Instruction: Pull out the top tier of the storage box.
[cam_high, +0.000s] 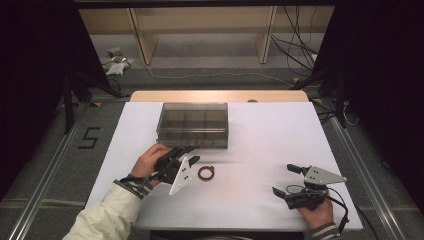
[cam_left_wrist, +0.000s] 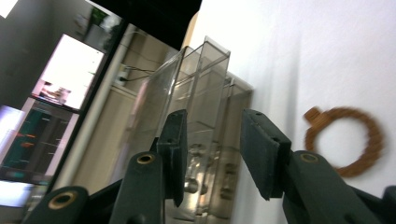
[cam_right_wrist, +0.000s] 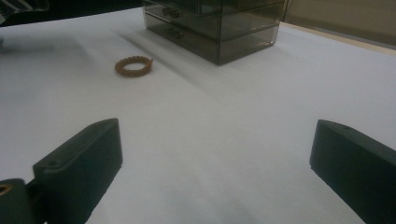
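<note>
My left gripper (cam_high: 189, 154), fingers partly open and empty, sits just left of the brown ring (cam_high: 206, 173); my right gripper (cam_high: 285, 179), wide open, rests well right.

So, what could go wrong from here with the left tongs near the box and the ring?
1. The left tongs are tilted on their side right in front of the clear box; pushing forward may shove it or scrape its drawers.
2. The brown ring lies flat on the white table, beside the jaws, not between them. The half-open tongs could close on nothing or flick the ring away.
</note>
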